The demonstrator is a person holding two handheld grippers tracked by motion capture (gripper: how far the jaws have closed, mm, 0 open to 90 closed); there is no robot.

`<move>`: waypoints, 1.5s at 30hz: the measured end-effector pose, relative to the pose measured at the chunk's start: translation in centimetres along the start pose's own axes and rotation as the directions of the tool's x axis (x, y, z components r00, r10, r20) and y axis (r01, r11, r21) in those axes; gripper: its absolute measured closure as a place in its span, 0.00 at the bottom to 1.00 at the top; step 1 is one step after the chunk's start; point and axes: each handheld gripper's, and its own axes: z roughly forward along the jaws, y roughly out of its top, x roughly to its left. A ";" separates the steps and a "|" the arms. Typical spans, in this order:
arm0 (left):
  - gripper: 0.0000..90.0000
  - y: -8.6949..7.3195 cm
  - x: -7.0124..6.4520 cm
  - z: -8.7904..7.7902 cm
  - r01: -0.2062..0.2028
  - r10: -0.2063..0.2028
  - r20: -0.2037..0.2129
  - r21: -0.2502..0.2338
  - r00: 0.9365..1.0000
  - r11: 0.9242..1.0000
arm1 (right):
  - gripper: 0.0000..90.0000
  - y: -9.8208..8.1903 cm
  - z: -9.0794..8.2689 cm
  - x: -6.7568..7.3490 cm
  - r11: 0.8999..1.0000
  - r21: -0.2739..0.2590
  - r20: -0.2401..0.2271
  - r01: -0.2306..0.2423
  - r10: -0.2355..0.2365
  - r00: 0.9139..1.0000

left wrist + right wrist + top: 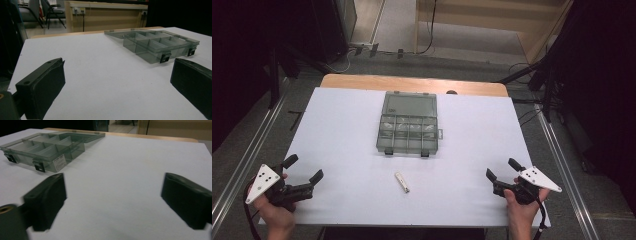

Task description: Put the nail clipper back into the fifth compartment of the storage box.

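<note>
Holding grippers: two hands are coming in at the near edge of the counter (362,145), one gripper in each.
Left gripper (304,168): one, lying near the front left corner, its jaws released and spread wide, nothing between them.
Right gripper (501,169): one, sitting near the front right corner, jaws likewise released, gripping nothing.
Small white piece (402,182): one, lying flat on the white surface between the two grippers, slightly farther in, well apart from both.
Compartment box (408,125): one, translucent grey, sitting beyond the white piece at mid-counter, its lid lying open flat on the far side.
Latches: two black ones are showing on the box's near wall.
Compartments: the exact number is hard to count.
</note>
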 end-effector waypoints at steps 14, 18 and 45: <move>0.00 0.0 0.0 -0.1 0.007 -0.007 0.000 -0.006 1.000 1.000 | 0.90 1.6 1.1 2.7 0.992 0.089 -0.193 0.091 -0.072 0.978; 0.00 -0.1 0.0 0.0 0.007 -0.007 0.000 -0.005 1.000 1.000 | 0.95 2.2 1.3 3.5 0.987 0.107 -0.249 0.116 -0.086 0.965; 0.00 0.0 -0.1 0.0 -0.004 0.004 0.005 -0.002 1.000 1.000 | 1.00 4.6 6.2 14.1 0.893 0.221 -0.519 0.391 -0.232 0.823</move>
